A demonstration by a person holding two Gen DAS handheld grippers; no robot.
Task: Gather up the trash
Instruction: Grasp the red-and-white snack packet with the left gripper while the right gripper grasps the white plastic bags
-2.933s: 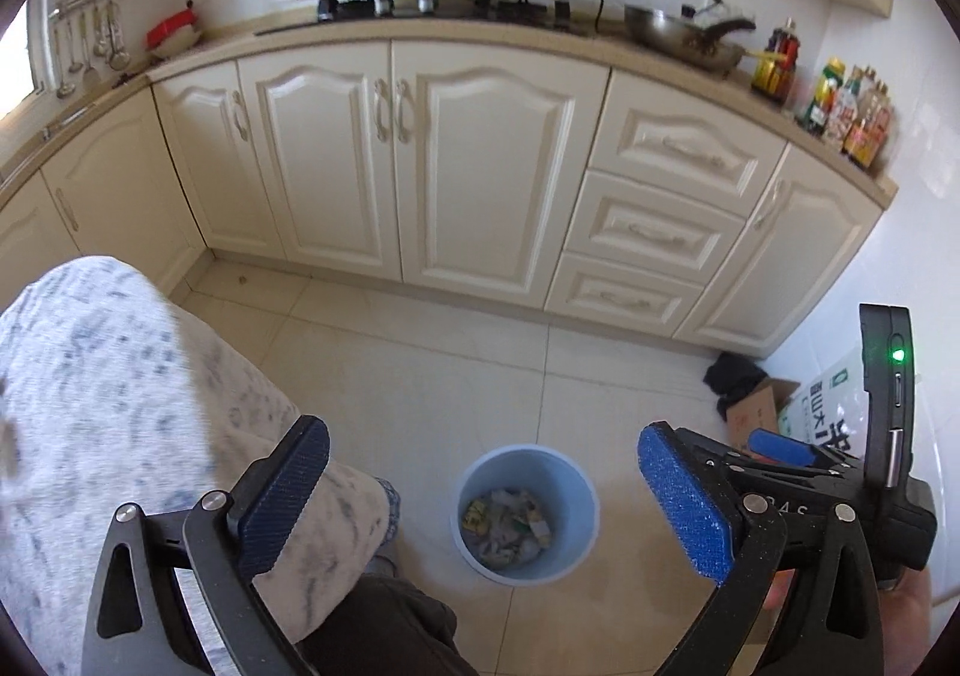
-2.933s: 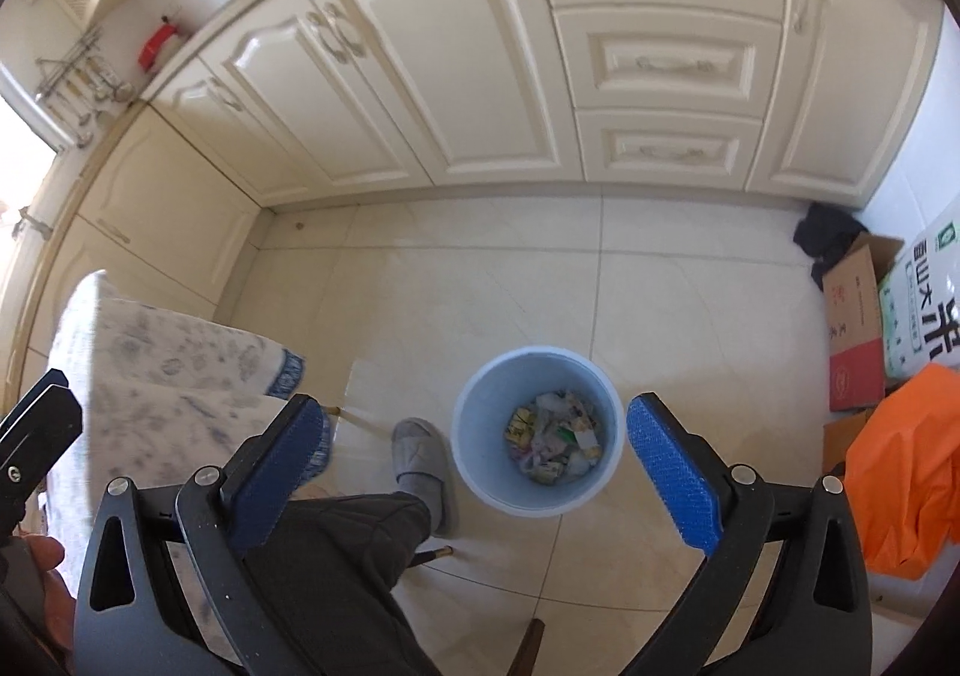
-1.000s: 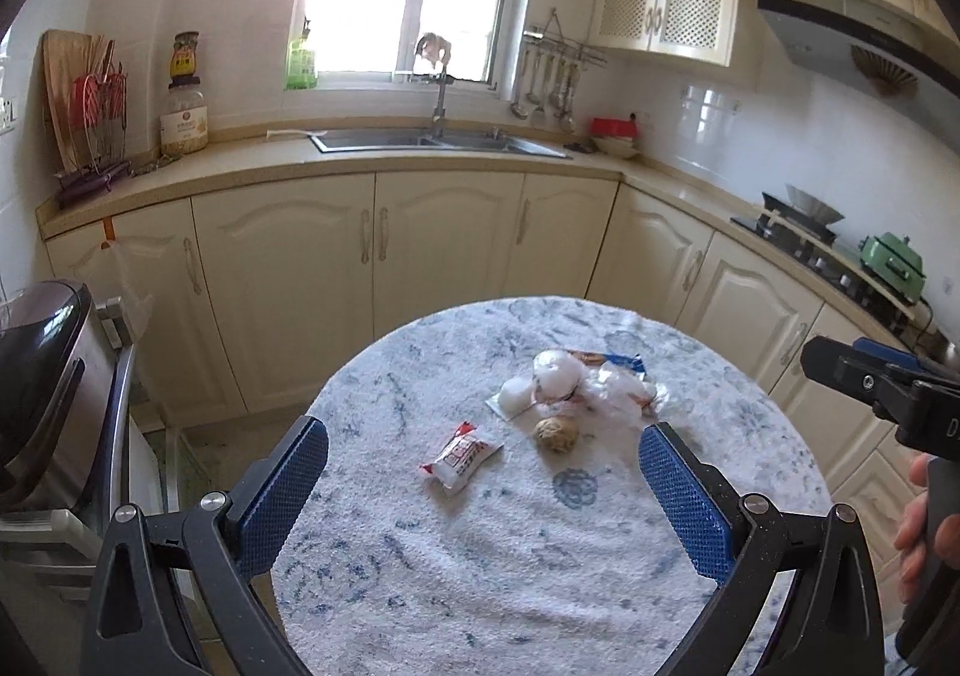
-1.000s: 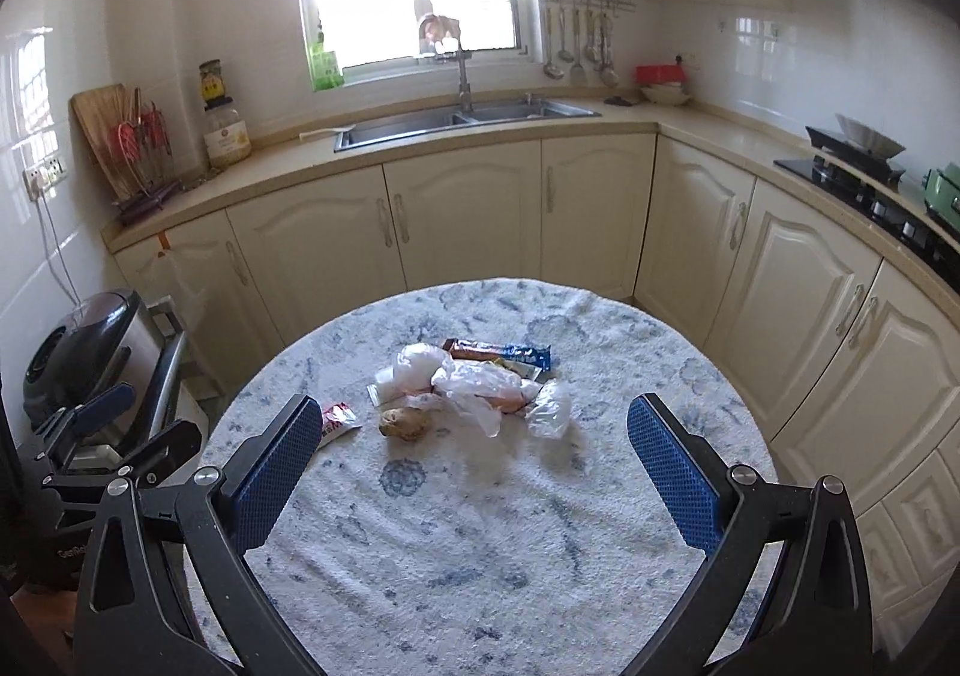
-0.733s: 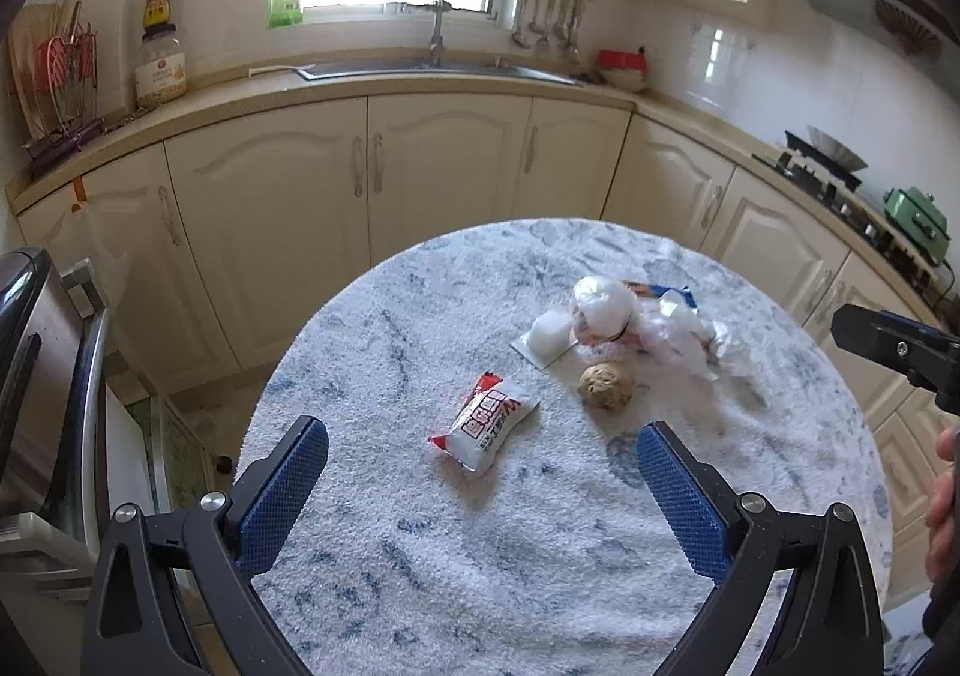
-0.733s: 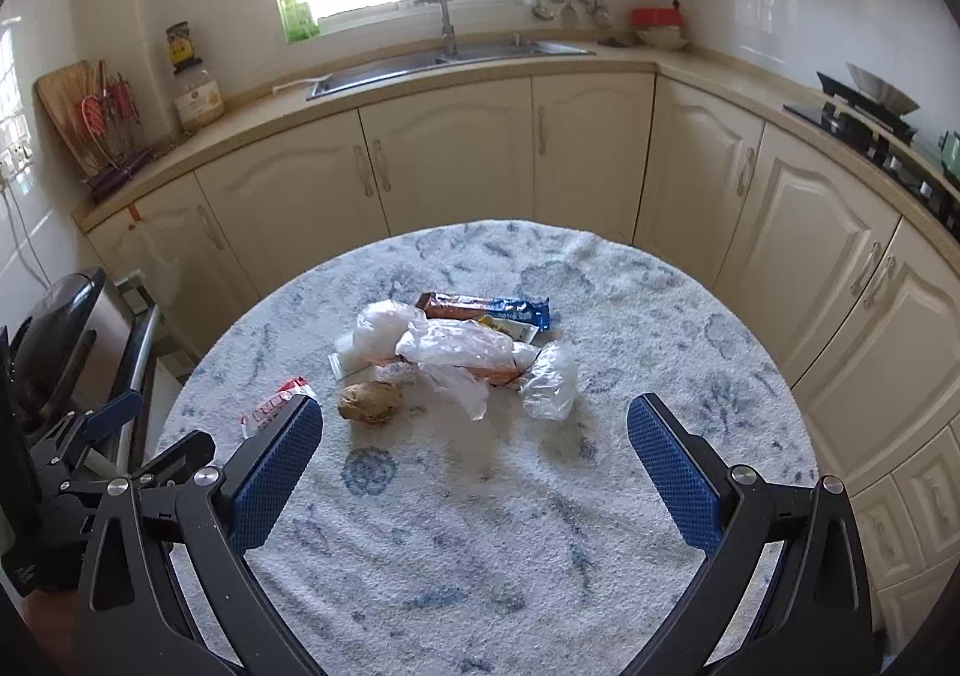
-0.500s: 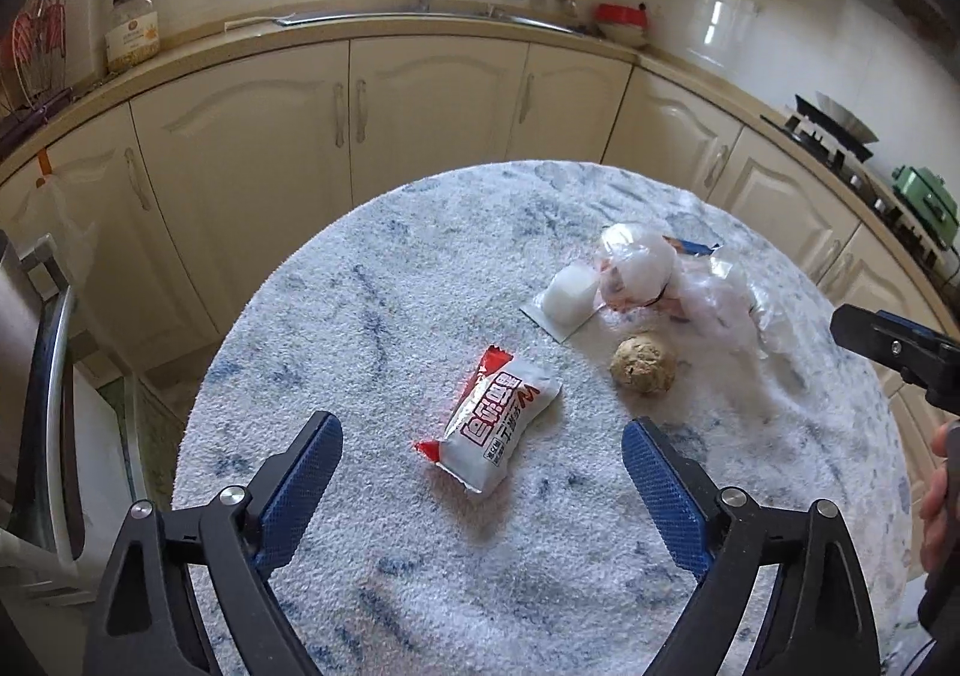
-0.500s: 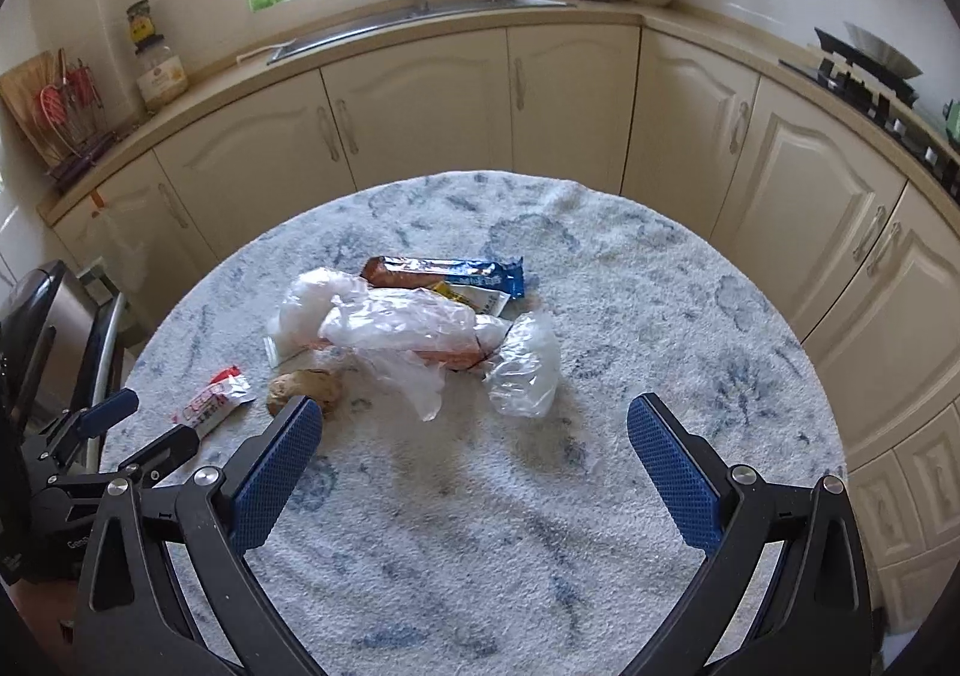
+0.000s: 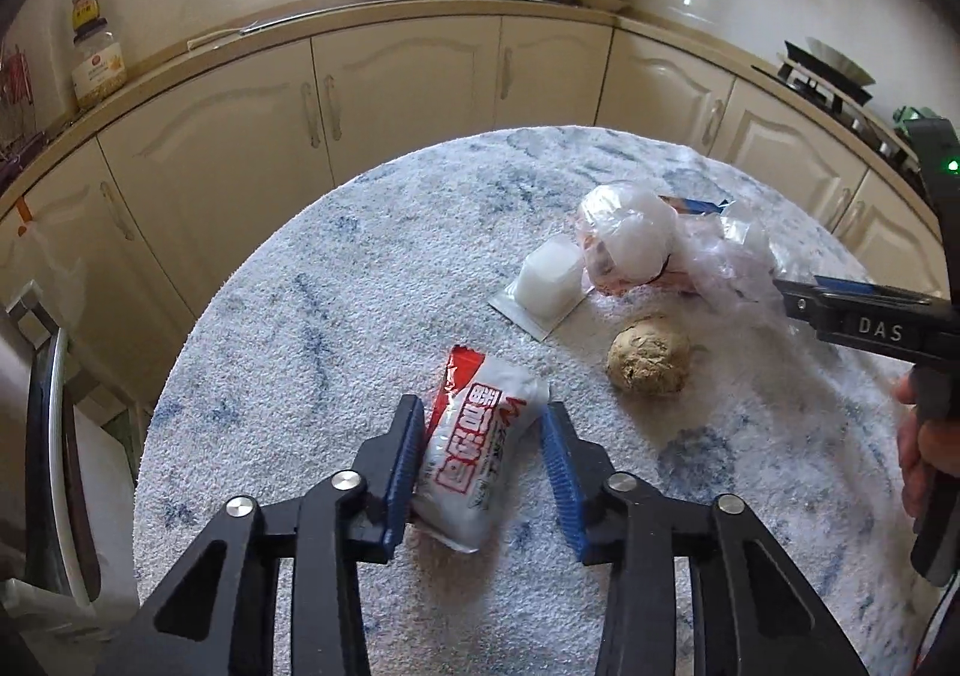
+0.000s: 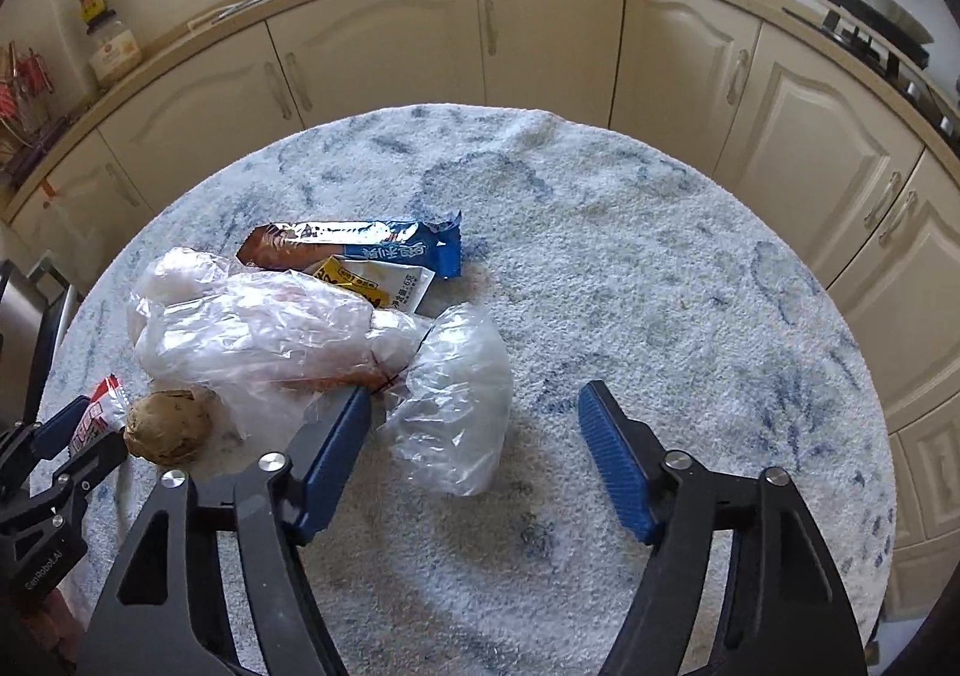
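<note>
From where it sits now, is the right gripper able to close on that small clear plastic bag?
Probably yes. The right gripper is open, with the small clear plastic bag lying between its fingers. Its left finger also touches the bigger plastic bag, which might get pinched too.

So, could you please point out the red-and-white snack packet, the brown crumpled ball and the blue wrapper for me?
red-and-white snack packet [image 9: 480, 451]: left wrist view, middle of its white printed face.
brown crumpled ball [image 9: 648, 353]: left wrist view, centre of the ball.
blue wrapper [image 10: 396, 250]: right wrist view, its blue printed part.
</note>
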